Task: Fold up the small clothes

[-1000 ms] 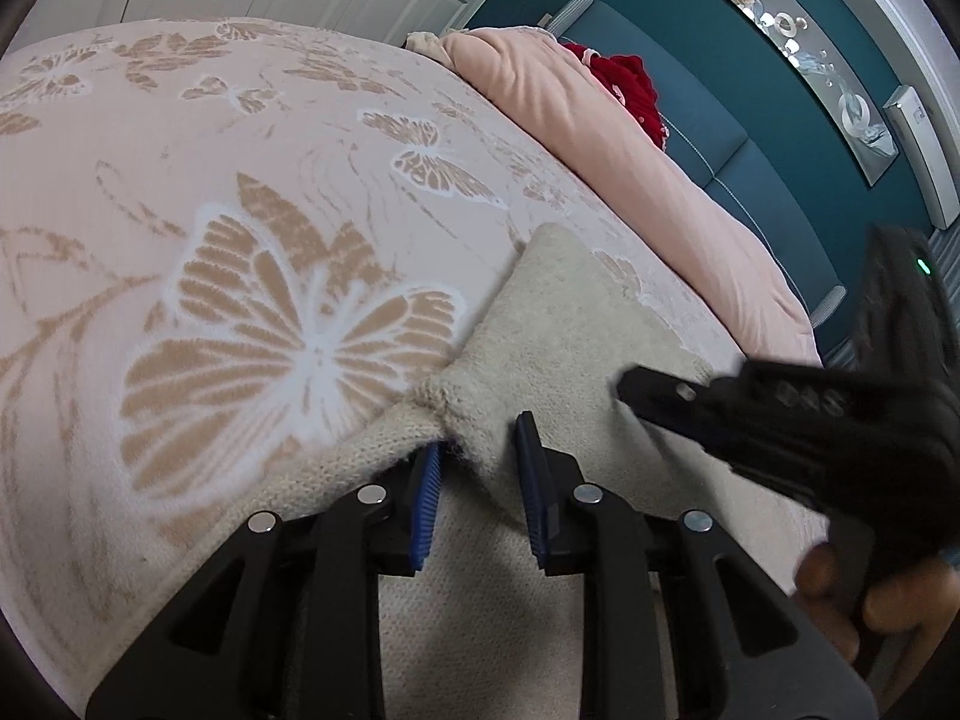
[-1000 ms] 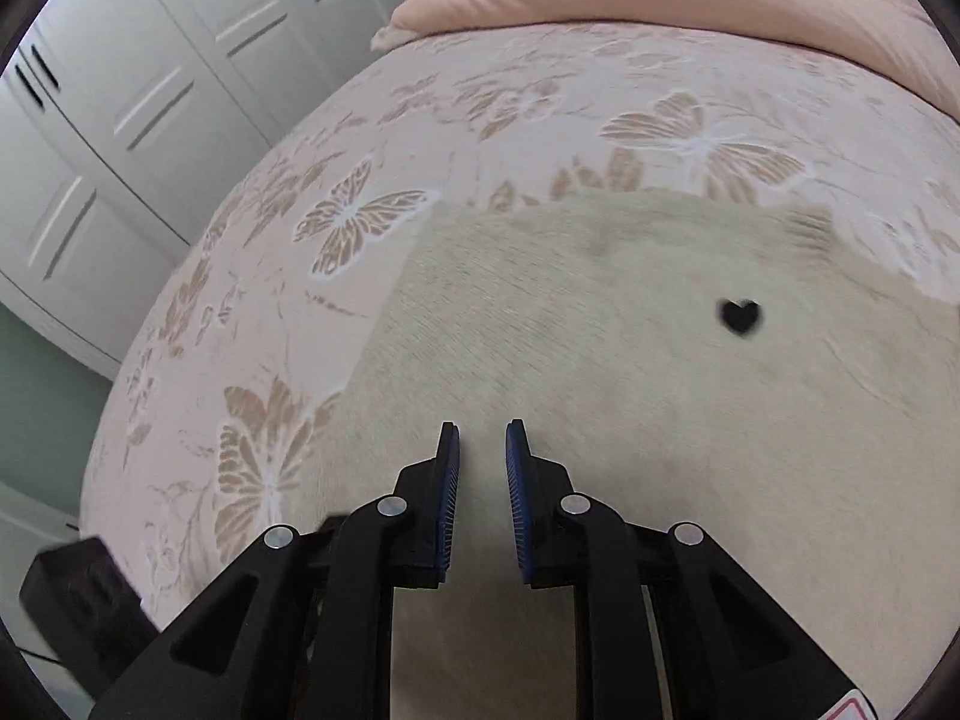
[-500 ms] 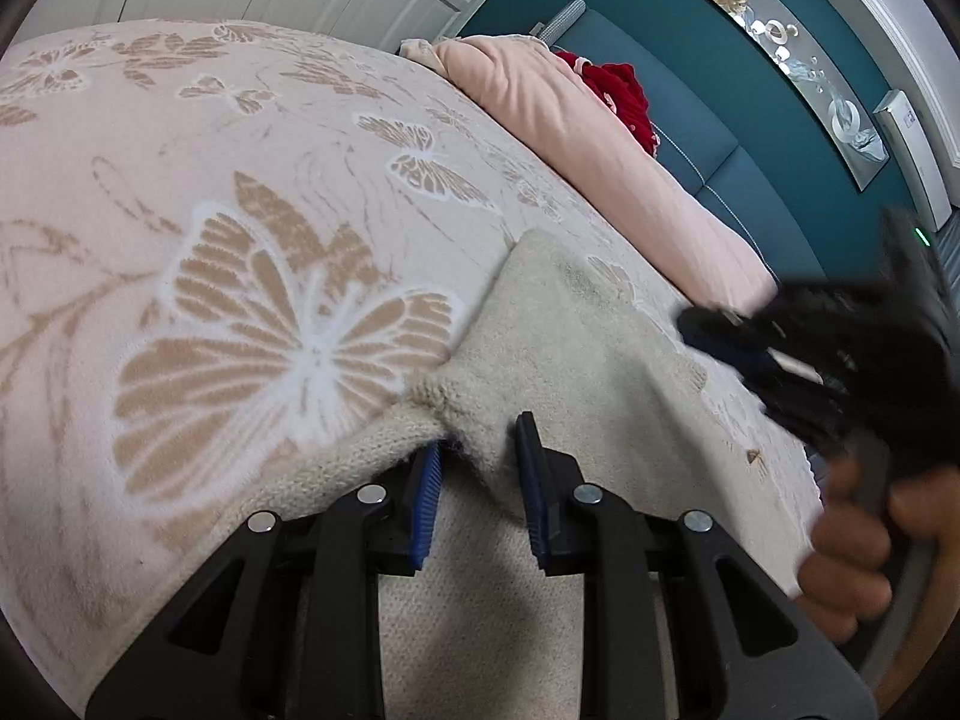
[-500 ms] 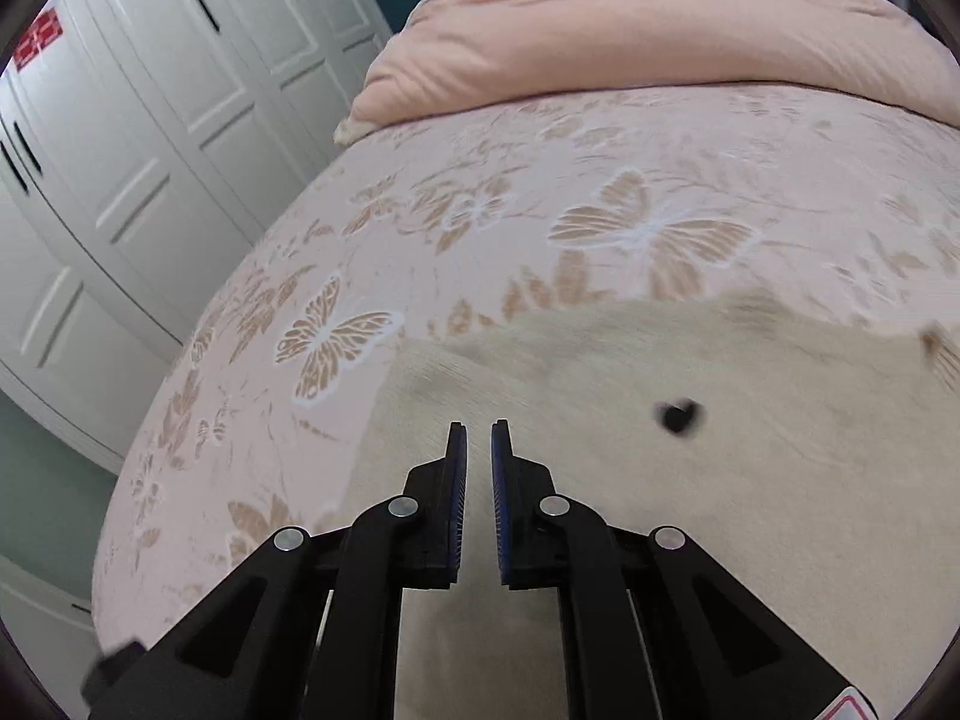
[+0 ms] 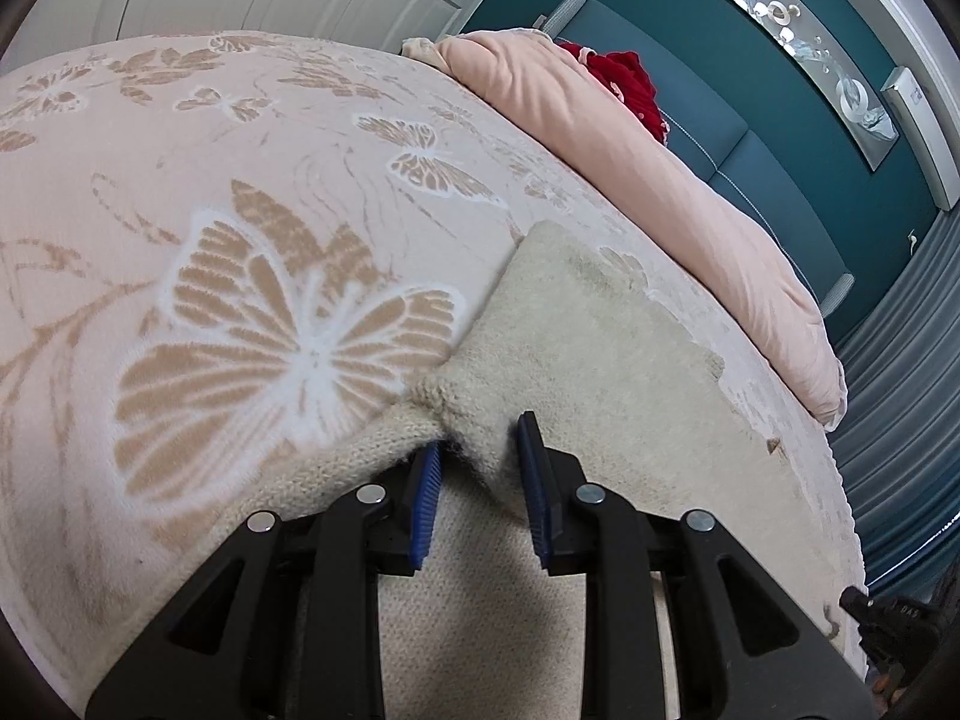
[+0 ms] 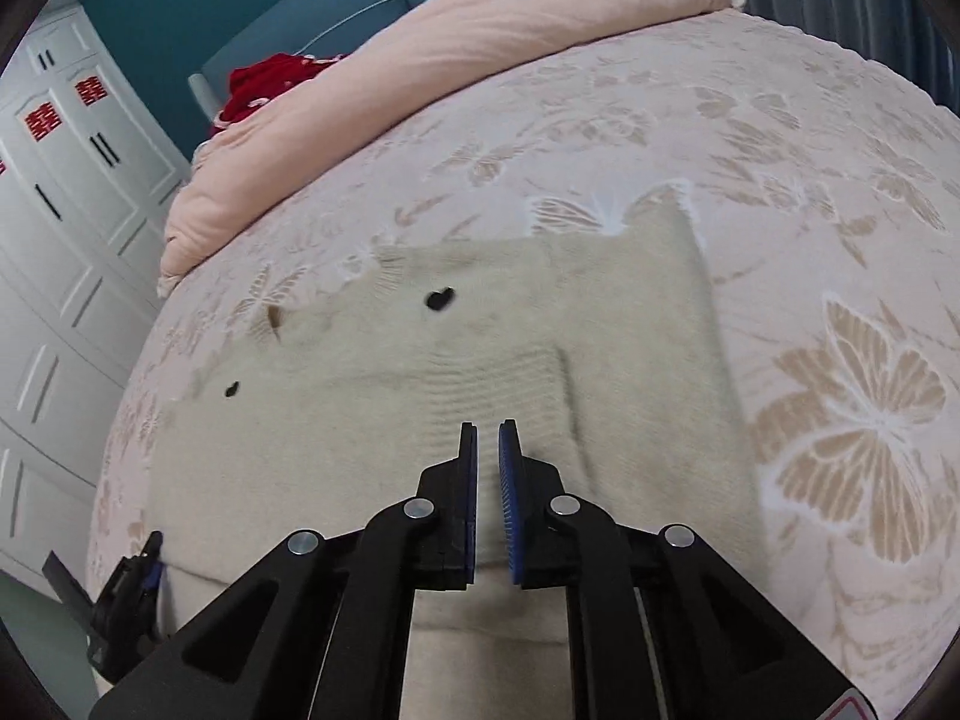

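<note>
My left gripper [image 5: 477, 462] pinches the cream knitted sweater [image 6: 480, 348]'s bunched corner; my right gripper [image 6: 487, 501], fingers nearly closed and empty, hovers over its middle.

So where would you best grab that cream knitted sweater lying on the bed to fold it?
Probably at an outer edge or corner, where the cream knitted sweater lies flat on the pink butterfly bedspread. Come in low from the side so one finger slips under. The left gripper shows this: a puckered edge fold sits between its jaws. The right gripper hovers over the middle, which offers no edge.
</note>
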{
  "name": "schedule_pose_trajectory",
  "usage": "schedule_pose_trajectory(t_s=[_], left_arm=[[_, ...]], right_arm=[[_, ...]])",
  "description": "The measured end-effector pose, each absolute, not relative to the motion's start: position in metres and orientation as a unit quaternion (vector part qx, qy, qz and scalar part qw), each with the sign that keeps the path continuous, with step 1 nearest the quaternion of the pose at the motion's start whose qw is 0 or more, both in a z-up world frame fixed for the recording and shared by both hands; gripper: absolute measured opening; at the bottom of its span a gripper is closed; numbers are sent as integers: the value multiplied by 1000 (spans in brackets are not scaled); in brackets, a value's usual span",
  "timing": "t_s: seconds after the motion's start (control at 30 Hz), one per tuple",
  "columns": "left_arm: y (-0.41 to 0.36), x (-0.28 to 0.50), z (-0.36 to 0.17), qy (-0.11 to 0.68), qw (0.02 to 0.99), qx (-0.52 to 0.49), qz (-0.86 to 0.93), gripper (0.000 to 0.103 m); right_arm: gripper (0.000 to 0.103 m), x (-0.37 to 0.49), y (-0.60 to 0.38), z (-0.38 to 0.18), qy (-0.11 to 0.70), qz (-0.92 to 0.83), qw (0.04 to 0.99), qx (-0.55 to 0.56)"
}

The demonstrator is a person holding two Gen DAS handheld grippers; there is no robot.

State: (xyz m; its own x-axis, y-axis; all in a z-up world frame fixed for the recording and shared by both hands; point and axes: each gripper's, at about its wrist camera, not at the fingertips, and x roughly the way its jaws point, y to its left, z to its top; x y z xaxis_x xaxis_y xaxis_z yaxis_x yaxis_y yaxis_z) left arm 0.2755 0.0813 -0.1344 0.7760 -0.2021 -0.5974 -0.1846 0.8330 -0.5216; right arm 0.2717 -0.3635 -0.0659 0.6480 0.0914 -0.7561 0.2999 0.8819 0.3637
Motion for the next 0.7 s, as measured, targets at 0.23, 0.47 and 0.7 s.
schedule_pose_trajectory(t_s=[0.23,0.47,0.7], left_arm=[[82,277,-135,335,897,-288,-5,25],[88,269,-117,392,875,-283,-29,33],[118,137,-82,513,848,-127,-32,98]], right_arm=[[10,279,-366,-83,445,-95,860,230],[41,119,-360,-49,436,-111,868,211],[62,-35,-361,-76,513,-137,808,255]])
